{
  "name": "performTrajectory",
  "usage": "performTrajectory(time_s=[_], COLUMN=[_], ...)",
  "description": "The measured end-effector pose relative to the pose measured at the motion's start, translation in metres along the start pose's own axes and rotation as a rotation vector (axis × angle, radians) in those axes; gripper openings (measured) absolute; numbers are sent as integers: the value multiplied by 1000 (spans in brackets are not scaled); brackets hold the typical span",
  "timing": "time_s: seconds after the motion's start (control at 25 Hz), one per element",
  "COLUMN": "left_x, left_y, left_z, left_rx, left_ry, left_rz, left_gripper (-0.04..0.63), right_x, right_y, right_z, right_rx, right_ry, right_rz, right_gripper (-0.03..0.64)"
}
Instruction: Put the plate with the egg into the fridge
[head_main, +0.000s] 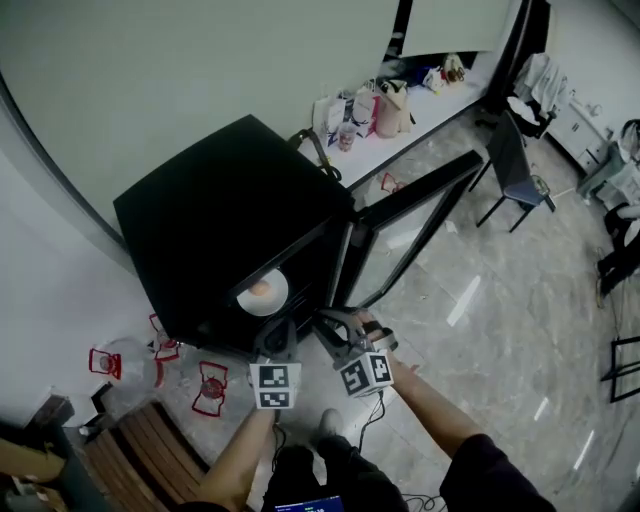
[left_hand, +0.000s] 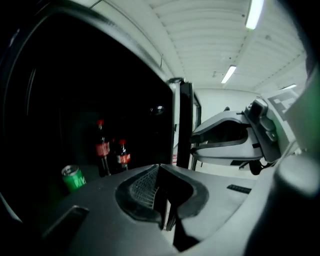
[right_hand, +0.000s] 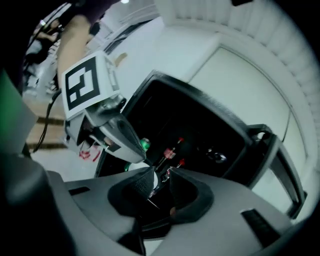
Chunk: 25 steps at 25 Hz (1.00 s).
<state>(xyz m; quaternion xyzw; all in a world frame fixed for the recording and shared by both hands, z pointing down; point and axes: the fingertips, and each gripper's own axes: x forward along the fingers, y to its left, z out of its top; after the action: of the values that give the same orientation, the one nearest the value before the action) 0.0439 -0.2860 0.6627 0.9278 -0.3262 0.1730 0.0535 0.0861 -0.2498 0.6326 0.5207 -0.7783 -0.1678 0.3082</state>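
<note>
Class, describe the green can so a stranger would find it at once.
Find the black fridge, its door open. Inside, in the left gripper view, the can stands left of two bottles. It alone is short and green; the bottles are tall with red caps and labels.

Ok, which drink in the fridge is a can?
The green metal can, at the far left; the other two, to its right, are dark bottles with red caps and labels.

Strip lights (left_hand: 254, 14) glare off the glossy floor (head_main: 500, 330); the fridge (head_main: 220, 230) interior is dark, gripper views warped at edges.
</note>
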Motion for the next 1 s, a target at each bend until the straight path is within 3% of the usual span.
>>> performTrajectory(time_s=[0.08, 0.2, 0.44, 0.72, 0.84, 1.0], left_x=[-19, -45, -79, -65, -36, 23], left_y=[-17, -42, -86, -144, -177, -225], left_z=[39, 83, 139, 187, 197, 209], left_rx=[26, 62, 117, 176, 189, 194], left_ry=[-51, -110, -183, -245, -251, -239], left_rz=[-50, -123, -246, -352, -383, -407], left_gripper=[9, 9, 9, 9, 9, 9], right_x=[-27, -62, -133, -192, -206, -216], right_y=[-20, -35, -65, -126, -149, -189], right_z=[26, 49, 63, 23, -11, -67], right_rx=[144, 279, 351, 449, 509, 519], right_ry=[-19, -34, 15, 70, 81, 85], right_rz=[-41, -44, -62, -148, -153, -149], right_gripper=[98, 98, 98, 109, 163, 167])
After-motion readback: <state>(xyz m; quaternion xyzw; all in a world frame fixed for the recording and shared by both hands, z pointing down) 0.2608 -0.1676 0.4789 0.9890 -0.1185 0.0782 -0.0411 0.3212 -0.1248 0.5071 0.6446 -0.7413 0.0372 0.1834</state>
